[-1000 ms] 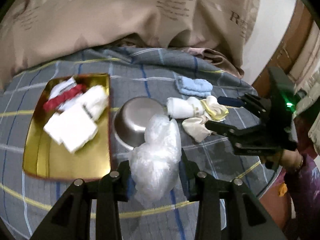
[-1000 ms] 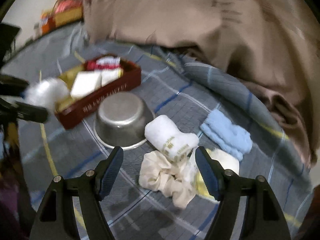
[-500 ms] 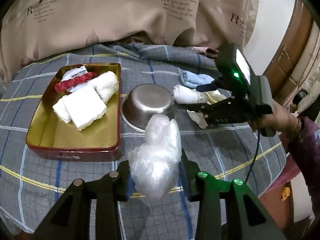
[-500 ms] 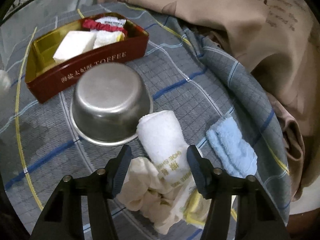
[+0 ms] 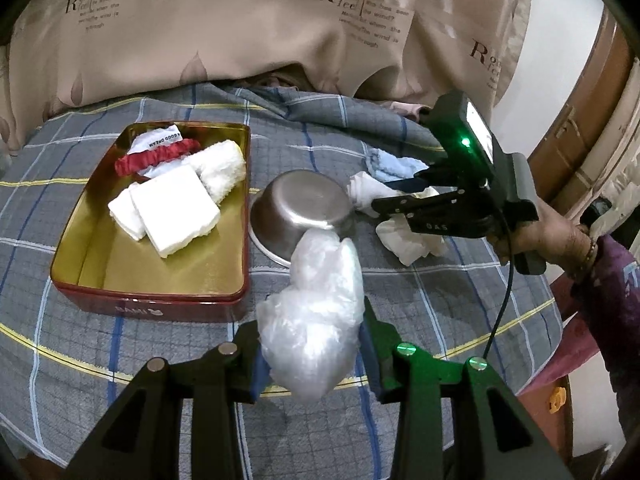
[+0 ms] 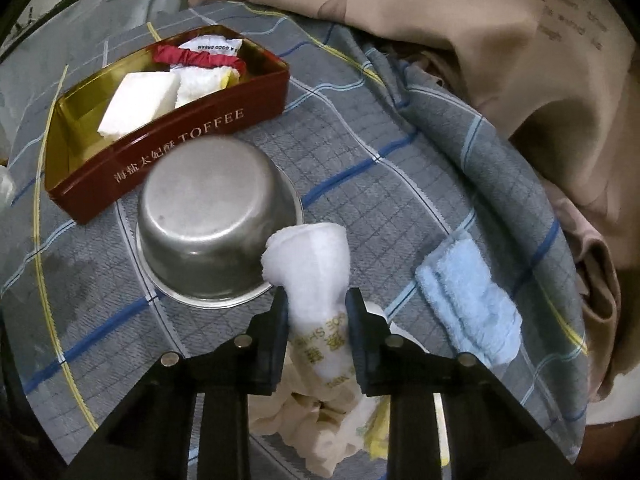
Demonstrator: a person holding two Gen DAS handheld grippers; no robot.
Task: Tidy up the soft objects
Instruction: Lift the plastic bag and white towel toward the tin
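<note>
Soft white rolled towel (image 6: 316, 280) sits pinched between the right tongs (image 6: 316, 336), whose jaws have just been closing on it, at five o'clock of the upturned steel bowl (image 6: 212, 216). Crumpled clear plastic bag (image 5: 316, 312) is squeezed in the left tongs (image 5: 312, 356). At ten o'clock, the red toffee tin (image 6: 172, 148) already holds white folded cloths and a red scrunchie. Left out: a light-blue folded cloth (image 6: 468, 300) at three o'clock and cream rags (image 6: 320, 436) beneath the right tongs.
</note>
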